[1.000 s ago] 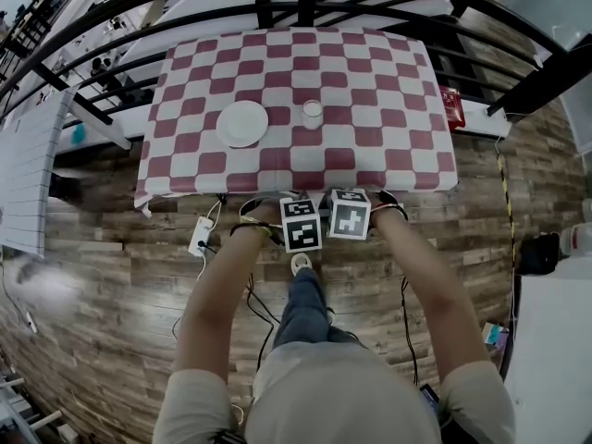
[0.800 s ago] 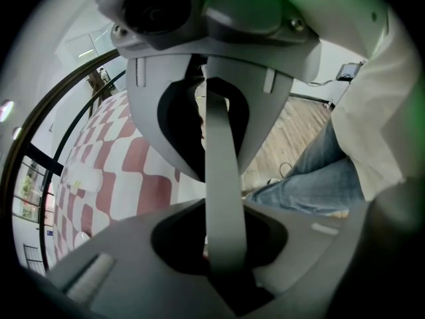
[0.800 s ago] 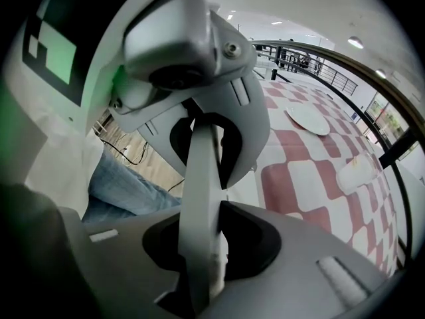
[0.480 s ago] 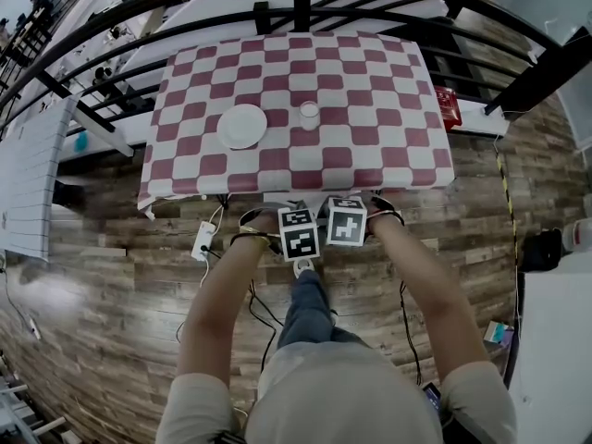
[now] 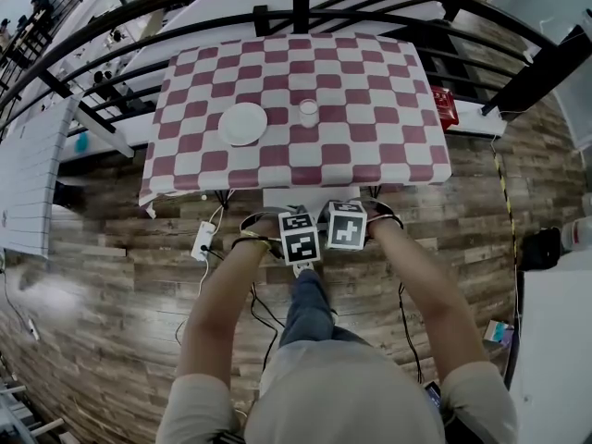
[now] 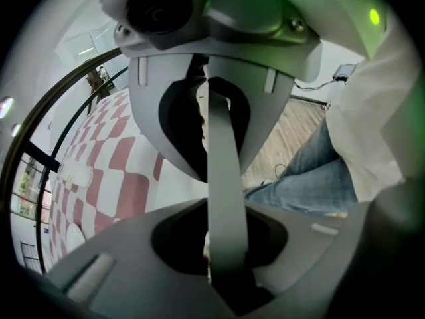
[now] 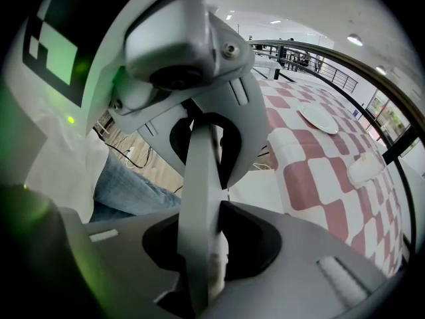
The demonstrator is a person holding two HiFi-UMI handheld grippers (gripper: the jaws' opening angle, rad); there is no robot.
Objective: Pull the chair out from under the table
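Clamping chair [image 5: 294, 195] at table [image 5: 370, 155] edge: left tongs [image 5: 298, 225], right tongs [image 5: 344, 215]; open floor [image 5: 120, 276] alongside.

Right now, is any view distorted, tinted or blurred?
Head view: sharp, but fisheye bows the railing and table edges. Left gripper view: green glow at upper right, black rounded corners. Right gripper view: green tint at left, near jaws soft.
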